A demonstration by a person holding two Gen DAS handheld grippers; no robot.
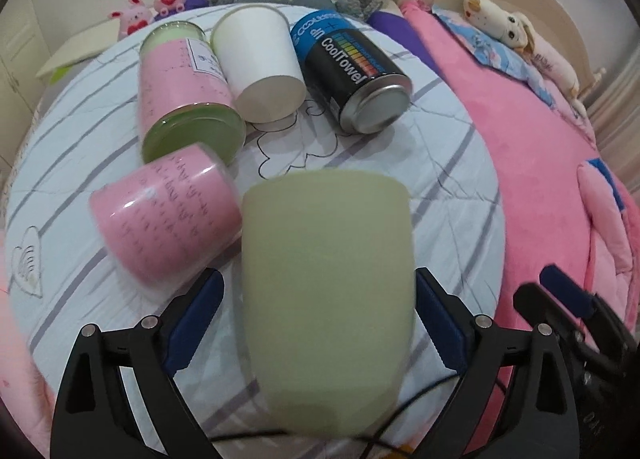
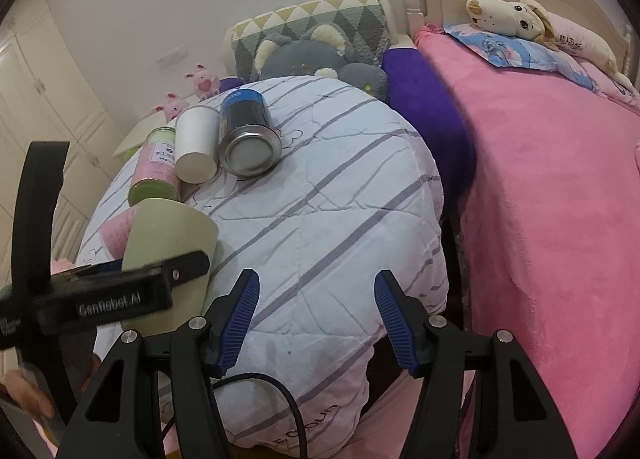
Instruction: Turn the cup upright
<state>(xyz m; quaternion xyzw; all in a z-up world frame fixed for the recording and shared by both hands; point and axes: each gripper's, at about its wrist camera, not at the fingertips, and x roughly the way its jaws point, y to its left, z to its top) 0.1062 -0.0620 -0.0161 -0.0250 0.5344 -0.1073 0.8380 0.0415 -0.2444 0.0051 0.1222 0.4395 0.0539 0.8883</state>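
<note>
The left claw (image 1: pixel 320 323) stood around the green cup (image 1: pixel 326 291); whether its pads pressed the cup I could not tell. The cup seemed tilted above the bed (image 1: pixel 440 187), so the flip looked only partly done. The right claw (image 2: pixel 316 319) was wide open and empty. Behind lay two pink jars, one white paper cup (image 1: pixel 260 63) and one can (image 1: pixel 352 75).

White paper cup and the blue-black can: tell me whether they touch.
Apart. The left wrist view shows a strip of quilt between the white paper cup and the can.
</note>
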